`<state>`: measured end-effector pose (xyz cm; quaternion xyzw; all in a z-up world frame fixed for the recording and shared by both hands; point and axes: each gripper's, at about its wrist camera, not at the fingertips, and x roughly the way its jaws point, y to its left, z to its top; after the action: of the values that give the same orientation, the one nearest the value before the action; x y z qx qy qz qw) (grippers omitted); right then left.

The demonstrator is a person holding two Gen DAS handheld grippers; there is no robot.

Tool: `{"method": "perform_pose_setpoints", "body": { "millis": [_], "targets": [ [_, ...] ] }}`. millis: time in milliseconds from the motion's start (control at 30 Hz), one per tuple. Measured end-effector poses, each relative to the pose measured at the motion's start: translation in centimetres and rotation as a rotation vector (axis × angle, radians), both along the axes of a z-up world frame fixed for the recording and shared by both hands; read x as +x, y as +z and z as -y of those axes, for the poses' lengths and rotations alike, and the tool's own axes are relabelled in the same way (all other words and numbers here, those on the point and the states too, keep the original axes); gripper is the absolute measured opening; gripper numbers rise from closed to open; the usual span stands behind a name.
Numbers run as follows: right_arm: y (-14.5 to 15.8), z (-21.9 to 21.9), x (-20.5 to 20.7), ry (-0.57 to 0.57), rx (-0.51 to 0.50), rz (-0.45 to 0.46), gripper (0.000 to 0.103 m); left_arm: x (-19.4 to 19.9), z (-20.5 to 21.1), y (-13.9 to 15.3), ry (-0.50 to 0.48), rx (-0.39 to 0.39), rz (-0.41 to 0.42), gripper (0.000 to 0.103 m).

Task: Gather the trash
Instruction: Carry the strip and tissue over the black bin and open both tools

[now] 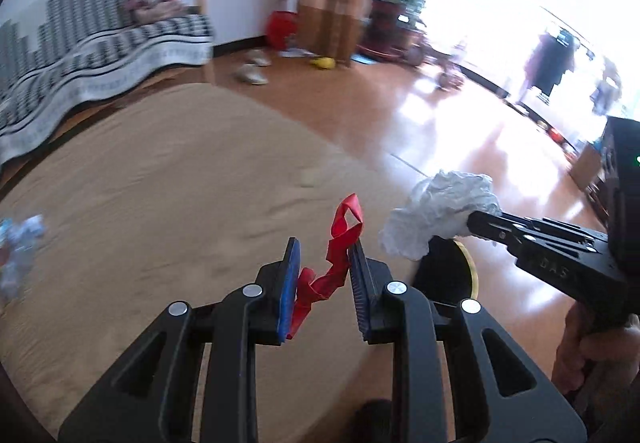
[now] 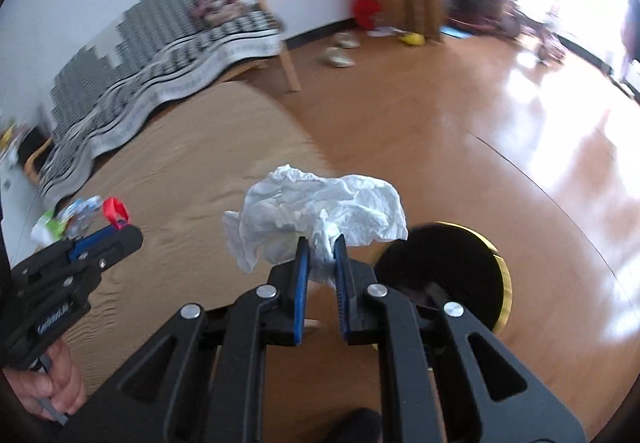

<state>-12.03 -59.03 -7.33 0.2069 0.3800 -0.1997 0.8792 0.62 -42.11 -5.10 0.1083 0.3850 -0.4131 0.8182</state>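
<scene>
Carrying step, judged from both loads sitting close to the black bin with a gold rim, which stands on the wood floor just past the edge of the tan tabletop.

To do well: bring each load fully over the bin mouth before parting the jaws; release 1 at a time, paper first since nearest; keep grip firm on the thin strip, likely to slip or cling to a pad.

Count, largest to smallest:
- 1 bin.
- 2 grippers: right gripper, jaws clamped on the paper; left gripper, jaws nearly together, pinching the strip.
- 1 crumpled white paper, held above the tabletop edge, just beside the bin.
- 1 small heap of wrappers left on the tabletop; number within too blurred to tell.
- 1 red strip, twisted, standing up between the pads.
</scene>
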Motion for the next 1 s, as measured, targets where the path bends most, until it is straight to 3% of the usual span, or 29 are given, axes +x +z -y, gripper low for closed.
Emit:
{"method": "perform_pose_setpoints", "body": {
  "millis": [233,400,600,900,967,1000],
  "targets": [
    [-3.4,6.9,-6.0,-0.170,0.062,-0.048,0.013,-3.5,7.7,-2.9,-0.135,0.008,-0.051,0.024],
    [-6.2,9.9,-7.6,-0.240,0.113,-0.127,0.013,-5.3,11.4,-4.4,-0.201,0.014,-0.073,0.024],
    [-7.8,10.8,-7.7,-0.245,0.140,-0.154,0.013,-5.7,13.1,-5.4,-0.227,0.017,-0.090,0.024],
    [-7.5,10.8,-6.4,-0.252,0.165,-0.136,0.014,-5.3,13.7,-6.0,-0.224,0.011,-0.105,0.024],
    [-7.7,11.2,-7.0,-0.258,0.178,-0.133,0.037,-5.3,13.8,-6.0,-0.224,0.011,-0.106,0.024],
    [-7.6,11.3,-7.2,-0.265,0.180,-0.121,0.069,-5.1,13.7,-6.0,-0.225,0.010,-0.107,0.024]
  ]
}}
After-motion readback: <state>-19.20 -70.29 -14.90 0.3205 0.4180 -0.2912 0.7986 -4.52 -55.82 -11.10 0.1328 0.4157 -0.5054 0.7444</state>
